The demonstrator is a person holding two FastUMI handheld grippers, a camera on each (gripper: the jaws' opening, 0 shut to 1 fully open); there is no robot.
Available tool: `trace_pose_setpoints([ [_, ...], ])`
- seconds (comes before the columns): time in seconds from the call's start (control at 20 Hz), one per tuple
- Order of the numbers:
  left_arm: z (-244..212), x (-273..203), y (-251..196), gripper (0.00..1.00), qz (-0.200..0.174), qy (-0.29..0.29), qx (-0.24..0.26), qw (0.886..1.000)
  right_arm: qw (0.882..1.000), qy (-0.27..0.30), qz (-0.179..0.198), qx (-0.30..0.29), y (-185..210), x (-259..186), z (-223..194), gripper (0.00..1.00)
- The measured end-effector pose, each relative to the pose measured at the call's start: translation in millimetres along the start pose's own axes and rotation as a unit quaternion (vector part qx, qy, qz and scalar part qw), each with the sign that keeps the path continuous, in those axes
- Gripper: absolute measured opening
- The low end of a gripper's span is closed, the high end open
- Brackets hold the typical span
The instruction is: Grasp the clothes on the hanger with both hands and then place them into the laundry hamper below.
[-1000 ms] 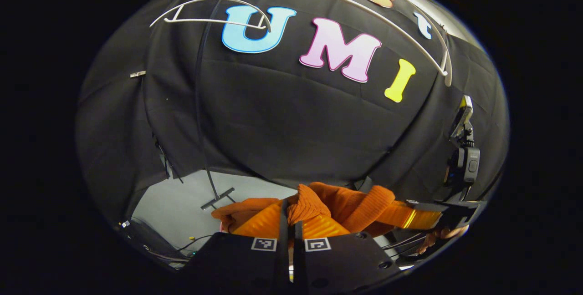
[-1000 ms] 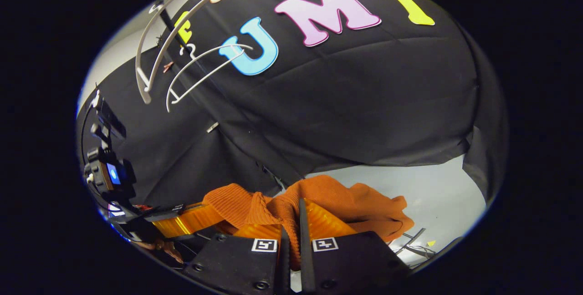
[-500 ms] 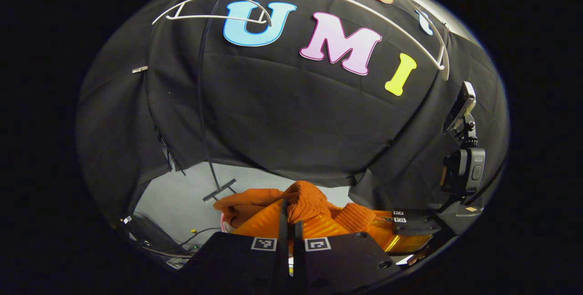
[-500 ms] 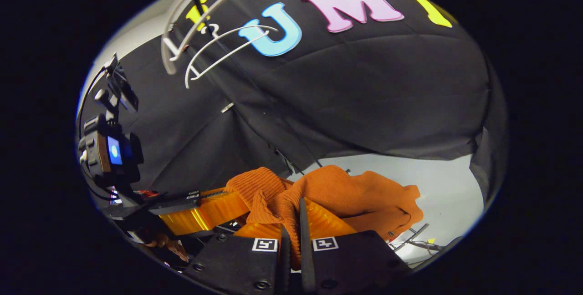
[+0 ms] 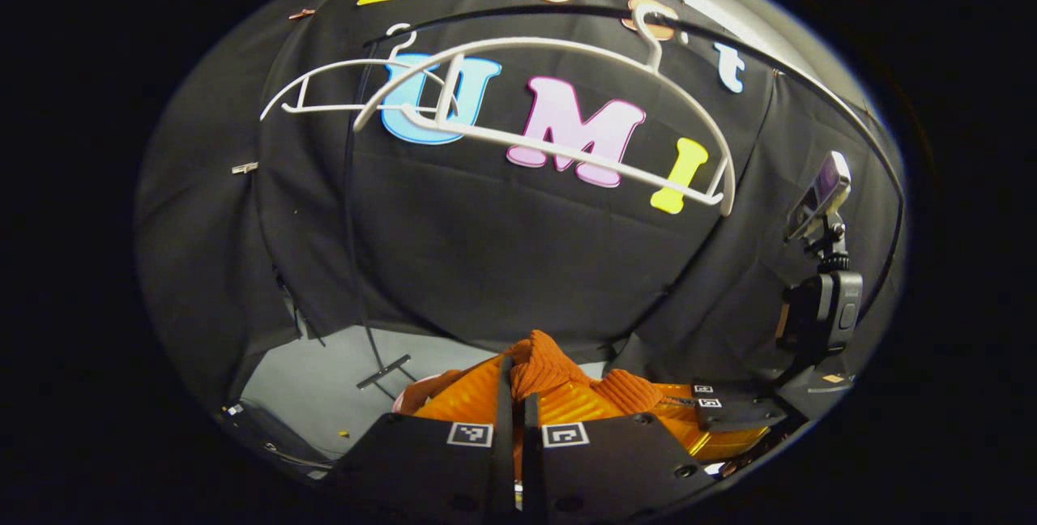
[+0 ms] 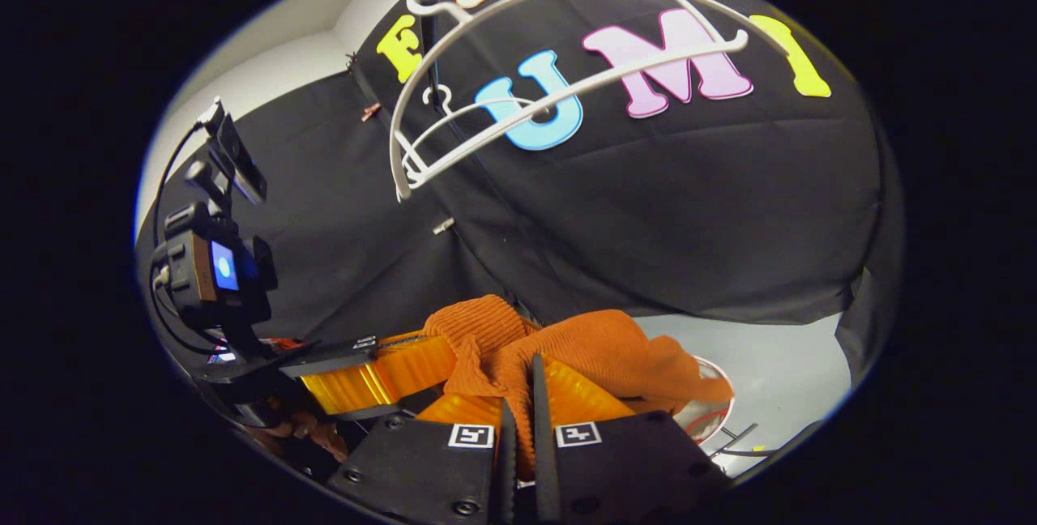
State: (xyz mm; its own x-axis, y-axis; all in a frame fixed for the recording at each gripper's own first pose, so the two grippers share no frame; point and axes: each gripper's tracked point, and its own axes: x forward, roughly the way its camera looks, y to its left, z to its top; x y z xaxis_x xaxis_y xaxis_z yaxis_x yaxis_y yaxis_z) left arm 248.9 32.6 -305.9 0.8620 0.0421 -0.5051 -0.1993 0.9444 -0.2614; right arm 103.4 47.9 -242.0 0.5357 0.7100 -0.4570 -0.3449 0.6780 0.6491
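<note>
Both claws clamped on soft orange ribbed-knit sweater (image 6: 567, 347): left gripper (image 5: 514, 395) pinching bunched fold, right gripper (image 6: 518, 420) likewise. Sweater off white plastic hanger (image 5: 535, 128), hanging low between claws. Light, floppy, grippy knit by my guess; thick folds hold best.

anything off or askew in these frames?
Nothing damaged or spilled. The big white hanger hangs bare and tilted. The orange garment is off it, bunched between the left gripper and right gripper, both shut on its fabric.
</note>
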Motion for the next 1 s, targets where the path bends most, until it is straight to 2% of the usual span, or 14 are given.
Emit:
trace_pose_setpoints([
  [0.3, -17.1, 5.7, 3.1, 0.08, 0.001, 0.046, -0.012, 0.999, 0.999, 0.035, -0.021, 0.004, -12.8, 8.7, -26.5, 0.13],
  [0.45, -23.8, 5.6, 4.0, 0.08, 0.004, 0.063, -0.035, 0.997, 0.998, 0.046, -0.028, 0.006, -18.8, 8.9, -33.2, 0.13],
  [0.6, -39.8, 8.2, 7.9, 0.10, 0.010, 0.089, -0.051, 0.995, 0.997, 0.056, -0.051, 0.005, -34.7, 8.1, -39.0, 0.13],
  [0.65, -46.3, 7.8, 15.4, 0.16, 0.024, 0.101, -0.048, 0.993, 0.996, 0.062, -0.066, 0.001, -43.9, 8.1, -41.9, 0.20],
  [0.75, -55.6, -0.5, 29.7, 0.49, 0.042, 0.115, -0.043, 0.992, 0.994, 0.068, -0.088, -0.001, -61.1, 4.2, -46.2, 0.57],
  [0.8, -60.4, 0.8, 28.9, 0.66, 0.041, 0.116, -0.045, 0.991, 0.994, 0.064, -0.086, 0.012, -63.9, 3.6, -44.3, 0.76],
  [0.9, -59.1, -0.7, 30.7, 0.99, 0.045, 0.112, -0.055, 0.991, 0.995, 0.048, -0.084, 0.039, -65.2, 6.6, -34.5, 0.97],
  [1.0, -55.2, 1.8, 34.4, 0.95, 0.053, 0.104, -0.056, 0.992, 0.994, 0.038, -0.093, 0.036, -68.1, 1.8, -25.7, 0.96],
])
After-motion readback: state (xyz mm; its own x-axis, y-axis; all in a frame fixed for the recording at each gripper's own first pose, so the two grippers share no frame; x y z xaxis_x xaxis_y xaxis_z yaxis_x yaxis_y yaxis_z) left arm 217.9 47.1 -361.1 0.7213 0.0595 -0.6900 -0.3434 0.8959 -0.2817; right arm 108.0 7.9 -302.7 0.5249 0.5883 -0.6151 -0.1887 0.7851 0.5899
